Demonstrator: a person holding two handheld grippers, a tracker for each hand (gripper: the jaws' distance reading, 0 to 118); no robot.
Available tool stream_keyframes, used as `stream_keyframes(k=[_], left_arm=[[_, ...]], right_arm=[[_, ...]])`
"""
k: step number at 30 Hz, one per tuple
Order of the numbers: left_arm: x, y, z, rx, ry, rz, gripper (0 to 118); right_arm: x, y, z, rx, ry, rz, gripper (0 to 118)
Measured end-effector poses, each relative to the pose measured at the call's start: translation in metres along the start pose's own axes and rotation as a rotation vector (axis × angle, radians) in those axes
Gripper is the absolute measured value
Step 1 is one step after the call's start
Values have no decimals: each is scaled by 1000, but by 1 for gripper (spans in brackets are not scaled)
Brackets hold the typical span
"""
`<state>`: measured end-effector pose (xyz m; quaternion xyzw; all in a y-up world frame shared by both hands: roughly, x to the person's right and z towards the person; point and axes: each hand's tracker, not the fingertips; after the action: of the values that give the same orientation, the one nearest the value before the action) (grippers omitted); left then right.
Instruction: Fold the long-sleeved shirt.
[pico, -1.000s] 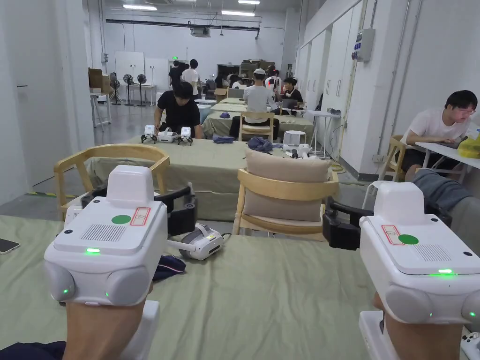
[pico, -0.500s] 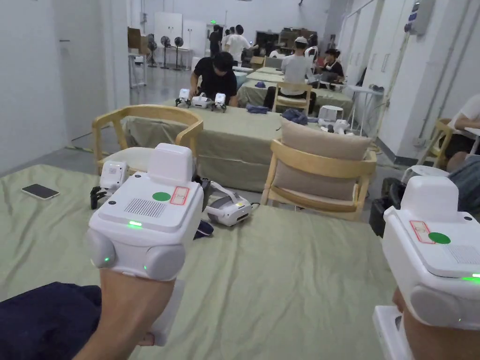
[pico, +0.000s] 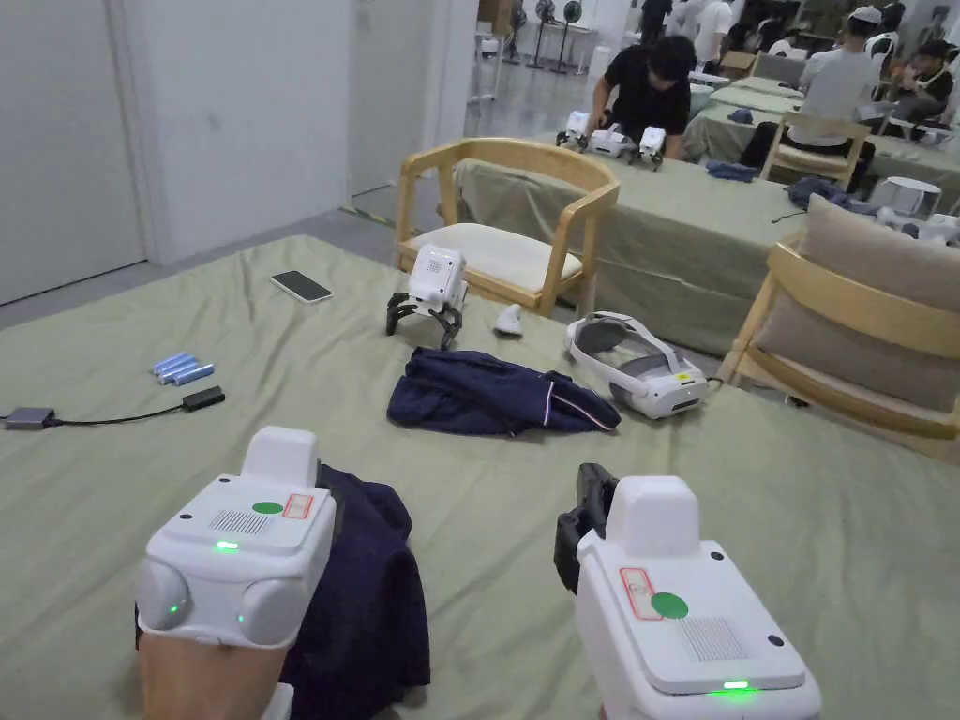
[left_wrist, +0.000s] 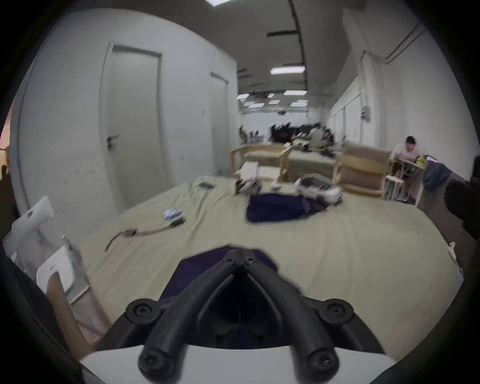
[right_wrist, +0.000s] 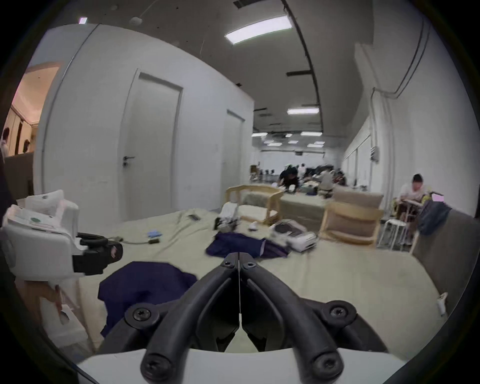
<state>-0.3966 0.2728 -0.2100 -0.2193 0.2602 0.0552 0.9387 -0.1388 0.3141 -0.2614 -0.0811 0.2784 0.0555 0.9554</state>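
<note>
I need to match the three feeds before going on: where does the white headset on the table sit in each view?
Head view: the white headset lies right of centre on the far part of the table, right of the far navy garment.
Left gripper view: headset right of centre, blurred, past that garment.
Right gripper view: headset right of centre, beside it.
Shared landmark: the far navy garment.

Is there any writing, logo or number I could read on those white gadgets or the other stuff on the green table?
None can be read.
Red-bordered sticker beside the green dot on the white left gripper: too small and blurred.
Red-bordered sticker on the white right gripper: too small, just a faint mark.
Small sticker on the white headset by the table's far edge: too small.
Black phone: its screen is dark.
</note>
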Motion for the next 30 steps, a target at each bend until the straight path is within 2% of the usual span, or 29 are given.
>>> stream_keyframes(k=[1,2,3,5,6,7,8,11,14,16,17,18,19,20,22,26,30], left_arm=[[-9,-7,-8,-31,3,27,3],[-19,-13,-20,-56,-6,64,11],[-23,-17,-29,-84,-3,74,31],[-27,-26,-51,-120,45,32,111],[-28,-29,-64,-174,31,41,106],[-30,-22,-59,-111,-3,52,105],[-29,-27,-72,-153,-40,56,110],[-29,-48,-118,-408,8,126,111],[-22,-76,-165,-535,33,91,109],[-31,-94,-182,-684,-44,193,109],[-35,-98,-182,-678,-78,235,105],[-35,-88,-176,-609,-45,163,94],[-32,-81,-171,-642,-46,154,73],[-33,-76,-161,-592,-41,145,34],[-38,-62,-145,-447,-26,139,25],[-28,-40,-98,-439,-122,143,24],[6,11,-27,-238,-208,132,24]], right_arm=[[-8,-6,-6,-14,12,13,0],[-15,-13,-13,-26,24,18,0],[-21,-19,-20,-49,44,17,0],[-29,-30,-38,-83,60,19,0],[-33,-34,-44,-100,73,24,0],[-35,-39,-50,-110,83,28,0],[-38,-44,-57,-126,86,31,0],[-41,-57,-70,-167,104,34,0],[-43,-68,-78,-197,114,42,0],[-39,-77,-87,-224,127,39,0],[-35,-79,-88,-259,150,1,0],[-33,-81,-87,-260,150,-4,0],[-31,-82,-85,-252,141,8,0],[-29,-80,-82,-247,127,19,0],[-21,-78,-79,-250,121,11,0],[9,-72,-64,-221,98,-14,0],[40,-42,-25,-144,37,-5,0]])
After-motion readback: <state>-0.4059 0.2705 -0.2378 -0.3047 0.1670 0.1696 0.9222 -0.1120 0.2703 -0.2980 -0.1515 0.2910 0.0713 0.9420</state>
